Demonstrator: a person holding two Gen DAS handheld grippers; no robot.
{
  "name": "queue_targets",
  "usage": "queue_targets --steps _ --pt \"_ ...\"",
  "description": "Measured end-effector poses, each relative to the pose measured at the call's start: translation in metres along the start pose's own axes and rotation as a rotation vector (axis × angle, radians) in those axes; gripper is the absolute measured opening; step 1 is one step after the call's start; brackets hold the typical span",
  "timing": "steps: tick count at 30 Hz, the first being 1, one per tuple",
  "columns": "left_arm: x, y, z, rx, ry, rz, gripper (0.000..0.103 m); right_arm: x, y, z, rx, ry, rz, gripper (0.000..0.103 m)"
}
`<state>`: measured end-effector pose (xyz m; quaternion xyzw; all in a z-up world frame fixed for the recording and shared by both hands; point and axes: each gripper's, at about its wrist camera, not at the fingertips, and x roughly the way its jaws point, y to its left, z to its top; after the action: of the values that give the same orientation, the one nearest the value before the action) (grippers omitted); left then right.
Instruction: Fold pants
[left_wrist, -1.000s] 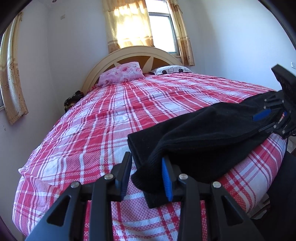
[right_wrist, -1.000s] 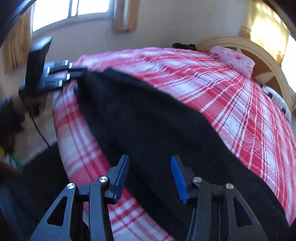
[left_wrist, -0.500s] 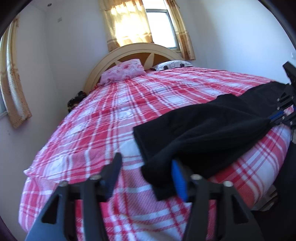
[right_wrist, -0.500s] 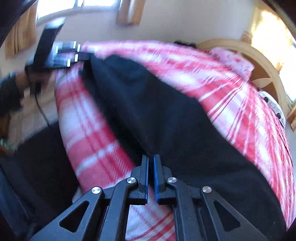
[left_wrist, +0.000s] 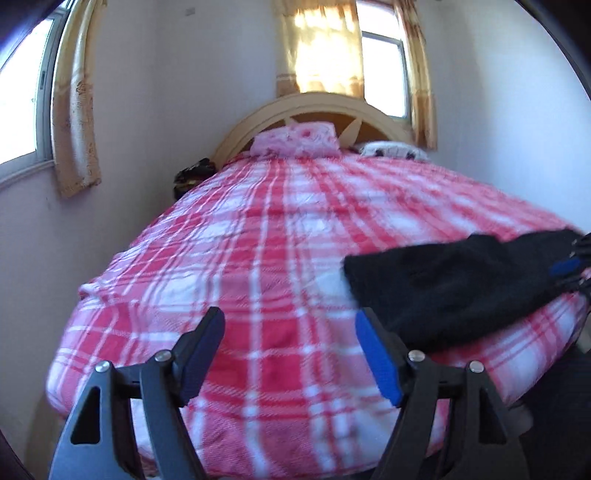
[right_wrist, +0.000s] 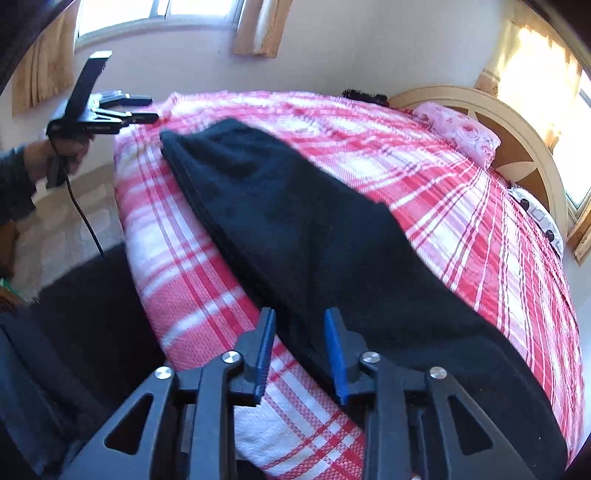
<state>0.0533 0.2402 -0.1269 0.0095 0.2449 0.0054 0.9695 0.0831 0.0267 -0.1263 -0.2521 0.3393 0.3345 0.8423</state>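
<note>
Black pants (left_wrist: 443, 288) lie folded lengthwise along the near edge of the red plaid bed (left_wrist: 277, 240). My left gripper (left_wrist: 290, 325) hovers over bare bedspread just left of the pants' end, its jaws opening with nothing between them. In the right wrist view the pants (right_wrist: 314, 236) stretch from the far left corner to the lower right of the bed (right_wrist: 461, 206). My right gripper (right_wrist: 300, 317) is low at the pants' near edge. Its jaws are opening, the dark hem runs between them, and the pads do not press it. The left gripper (right_wrist: 149, 109) shows beyond the pants' far end.
A pink pillow (left_wrist: 295, 140) and a patterned white pillow (left_wrist: 391, 149) lie at the cream headboard (left_wrist: 314, 107). Curtained windows are behind and to the left. A hand (right_wrist: 59, 155) and a trailing cable (right_wrist: 85, 218) hang beside the bed over the floor (right_wrist: 62, 229).
The left gripper let go of the pants' end, spread wide and moved left off the cloth. The right gripper shut at the pants' near edge, then parted again.
</note>
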Motion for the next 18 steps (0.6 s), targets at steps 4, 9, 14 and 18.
queue_targets --steps 4,9,14,18 --pt "0.007 -0.043 0.018 0.037 -0.042 -0.077 0.085 0.002 -0.005 0.027 0.052 -0.045 0.017 0.031" --pt "0.044 -0.074 0.024 0.062 0.030 -0.063 0.086 0.036 -0.029 0.064 0.232 -0.067 0.143 0.038" --pt "0.080 -0.072 -0.004 0.046 0.203 -0.035 0.087 0.096 -0.062 0.075 0.395 0.024 0.128 0.038" --pt "0.072 -0.058 -0.011 -0.069 0.185 -0.079 0.089 0.115 -0.093 0.062 0.519 0.031 0.136 0.038"
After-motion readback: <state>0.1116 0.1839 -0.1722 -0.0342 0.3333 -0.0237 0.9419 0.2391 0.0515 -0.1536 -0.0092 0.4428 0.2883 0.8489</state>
